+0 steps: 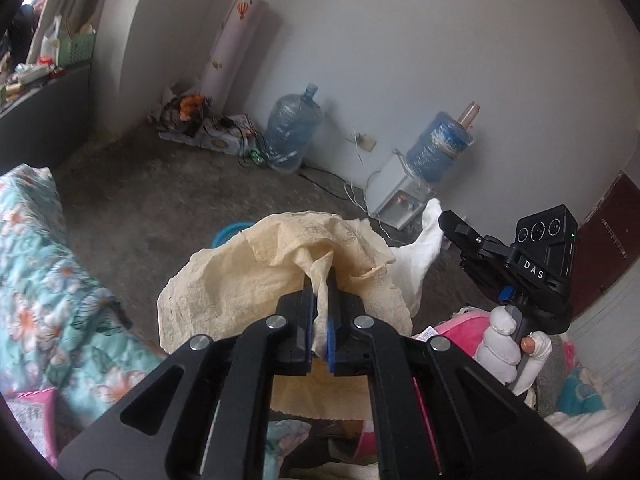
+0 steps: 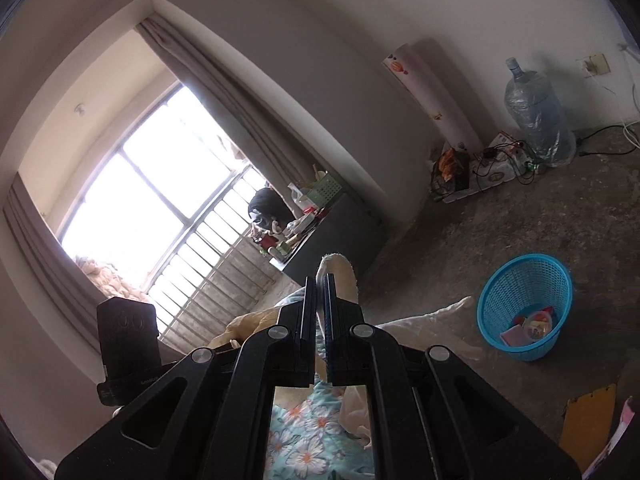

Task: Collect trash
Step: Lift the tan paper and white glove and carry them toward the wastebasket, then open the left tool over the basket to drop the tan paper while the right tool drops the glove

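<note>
Closest in, the left gripper [image 1: 320, 300] has its jaws pinched nearly together on a fold of a crumpled cream tissue sheet [image 1: 256, 276], which billows up and forward from the pads, held in the air above the floral quilt [image 1: 48, 264]. The sheet looks very light, limp and easy to tear, so I judge that a pinch on a bunched fold, as here, is safer than one on a thin edge, which could rip or slip out.

At about 2 o'clock from it, the right gripper [image 2: 319, 304] has its jaws drawn close on a strip of white tissue [image 1: 420, 248]; the right wrist view shows a pale tip poking out beyond the pads. It looks equally soft and weightless, and a dangling tail may snag.

Farther out, at 3 o'clock in the right wrist view, the blue basket [image 2: 524, 304] stands on bare concrete floor [image 2: 500, 220] with some rubbish already inside. Its mouth is wide and the floor round it is open, giving free room to swing over.

Beyond that, the water bottle [image 2: 536, 120] and cables hug the wall.
</note>
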